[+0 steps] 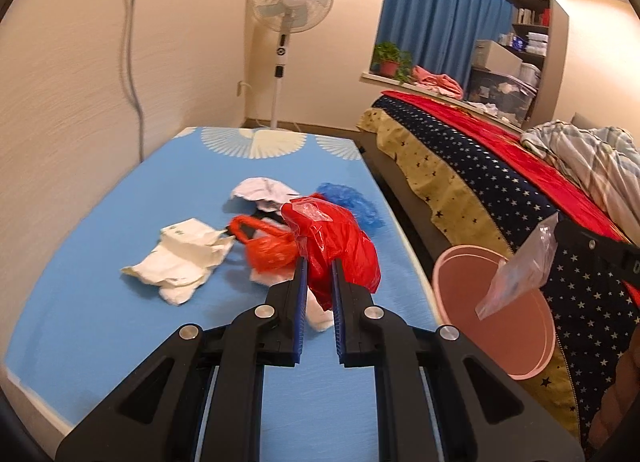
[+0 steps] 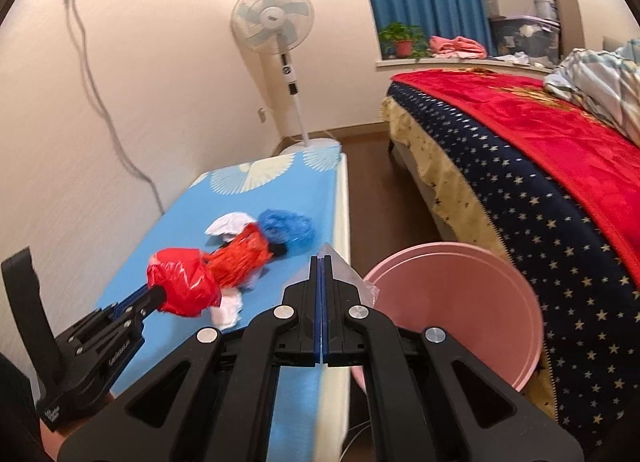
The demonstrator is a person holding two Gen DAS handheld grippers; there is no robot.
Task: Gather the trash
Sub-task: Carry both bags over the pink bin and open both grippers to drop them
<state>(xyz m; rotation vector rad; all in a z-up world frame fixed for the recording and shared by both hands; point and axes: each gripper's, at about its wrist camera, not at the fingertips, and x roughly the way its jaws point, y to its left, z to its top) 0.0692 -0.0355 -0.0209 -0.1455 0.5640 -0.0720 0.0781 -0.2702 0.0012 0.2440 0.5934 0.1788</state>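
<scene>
Left gripper clamping one red bag; right gripper pinching one clear bag, one pink bin

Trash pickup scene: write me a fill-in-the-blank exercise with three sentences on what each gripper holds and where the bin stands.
1. The left gripper is shut on a crumpled ____ plastic bag.
2. The right gripper is shut on a ____ plastic bag.
3. The pink bin stands on the floor between the blue-covered table and the ____.

Missing words: red; clear; bed
</scene>
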